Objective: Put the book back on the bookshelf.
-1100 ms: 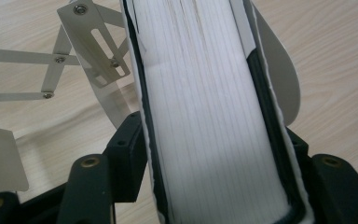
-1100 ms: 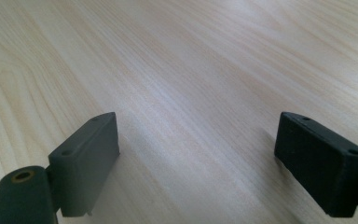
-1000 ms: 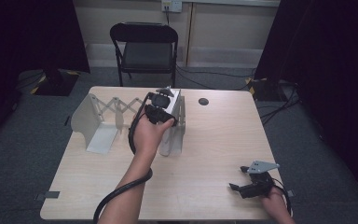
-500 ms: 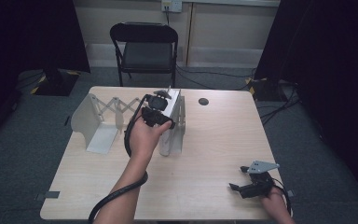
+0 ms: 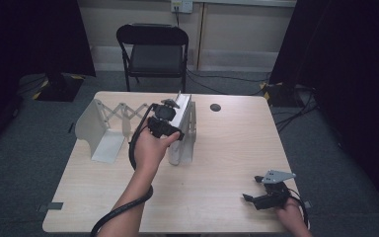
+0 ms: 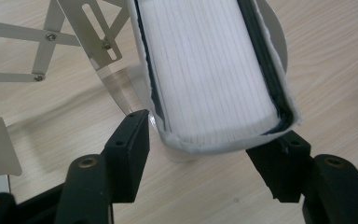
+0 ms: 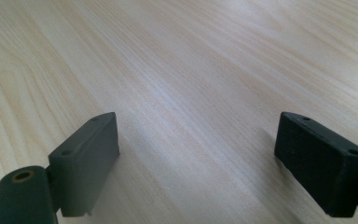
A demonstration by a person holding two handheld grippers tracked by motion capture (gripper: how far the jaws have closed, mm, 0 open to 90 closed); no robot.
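Table (image 5: 217, 173) of pale wood is seen from the high view, with a black folding chair (image 5: 154, 52) behind its far edge. On the left half stands an extendable metal book rack (image 5: 103, 131), its scissor links stretched between two end plates. A white-covered book (image 5: 181, 111) is stood upright against the rack's right end plate, near the middle of the table. The left gripper (image 5: 167, 117) is held at the top of this book by the left hand (image 5: 150, 148), a black cable trailing back along the forearm. The right gripper (image 5: 266, 190) is rested low at the near right corner, well apart from the book. A small dark disc (image 5: 215, 107) is set in the table farther back.

In the left gripper view, the book (image 6: 209, 70) is seen edge-on, white pages between dark boards in a pale wrapper. It is placed between the two black jaws of the left gripper (image 6: 214, 144), which are set narrow; a slight gap is visible at the left jaw, so whether the pads press cannot be told. The rack's links (image 6: 74, 42) are seen to the left.

In the right gripper view, the jaws of the right gripper (image 7: 198, 140) are spread wide over bare wood, with nothing between them.
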